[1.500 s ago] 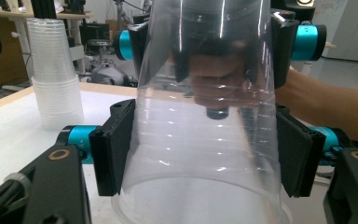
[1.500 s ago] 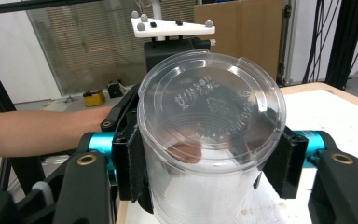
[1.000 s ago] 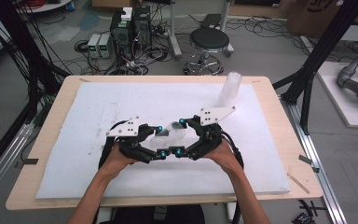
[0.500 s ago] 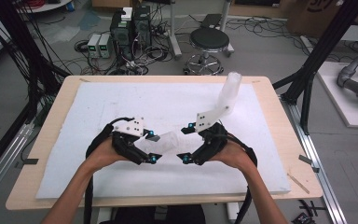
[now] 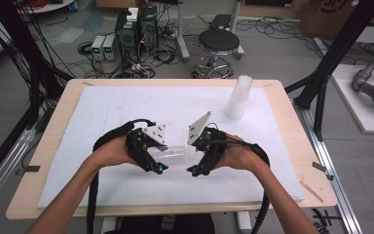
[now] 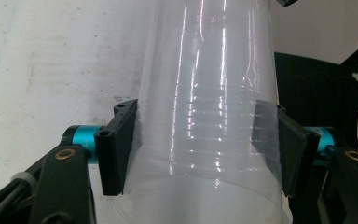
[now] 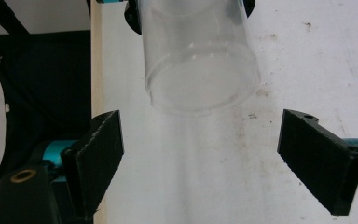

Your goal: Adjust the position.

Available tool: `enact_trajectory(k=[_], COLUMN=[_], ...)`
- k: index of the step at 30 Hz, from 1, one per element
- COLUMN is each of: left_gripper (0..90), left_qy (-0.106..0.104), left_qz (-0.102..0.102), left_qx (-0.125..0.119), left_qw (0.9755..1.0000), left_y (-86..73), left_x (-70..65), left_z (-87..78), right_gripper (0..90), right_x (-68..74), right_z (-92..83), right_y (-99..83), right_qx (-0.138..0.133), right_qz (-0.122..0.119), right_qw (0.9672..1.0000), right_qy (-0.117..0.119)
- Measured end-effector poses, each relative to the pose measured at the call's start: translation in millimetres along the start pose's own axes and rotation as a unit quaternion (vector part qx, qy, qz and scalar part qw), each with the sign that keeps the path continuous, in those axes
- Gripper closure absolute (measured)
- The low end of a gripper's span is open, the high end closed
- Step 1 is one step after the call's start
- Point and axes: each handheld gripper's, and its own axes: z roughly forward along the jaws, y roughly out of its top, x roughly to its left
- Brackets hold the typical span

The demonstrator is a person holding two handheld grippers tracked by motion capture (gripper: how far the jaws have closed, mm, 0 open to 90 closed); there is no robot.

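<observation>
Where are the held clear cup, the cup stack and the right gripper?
clear cup (image 6: 205, 93), left gripper view, side wall.
cup stack (image 5: 238, 100), high view, mid wall.
right gripper (image 7: 214, 154), right gripper view, midway between open fingers.

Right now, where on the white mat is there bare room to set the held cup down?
Bare mat lies left of the cup stack, and along the front edge below both hands. The middle is crowded: left gripper clamps the clear cup, right gripper open beside it.

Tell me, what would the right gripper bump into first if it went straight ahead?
Most likely the clear cup, bottom end first. It hangs just ahead of the open right gripper, held by the left gripper. How near it is, I can't tell.
</observation>
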Motion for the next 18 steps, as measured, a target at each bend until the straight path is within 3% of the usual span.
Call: enact_trajectory(k=[11, 18], left_gripper=[33.2, 33.2], left_qy=[-0.001, -0.002], left_qz=[0.001, 0.002], left_qx=[0.022, 0.023], left_qw=[0.9998, 0.9997], left_y=[5.8, 7.2], left_x=[1.4, 0.3], left_z=[5.4, 7.3], right_gripper=[15.5, 19.5], right_x=[0.7, 0.8], right_z=[6.9, 8.7], right_y=[5.8, 9.5], right_qx=[0.024, 0.009], right_qz=[-0.004, -0.008], right_qw=[0.9997, 0.9999], right_qy=[0.002, 0.004])
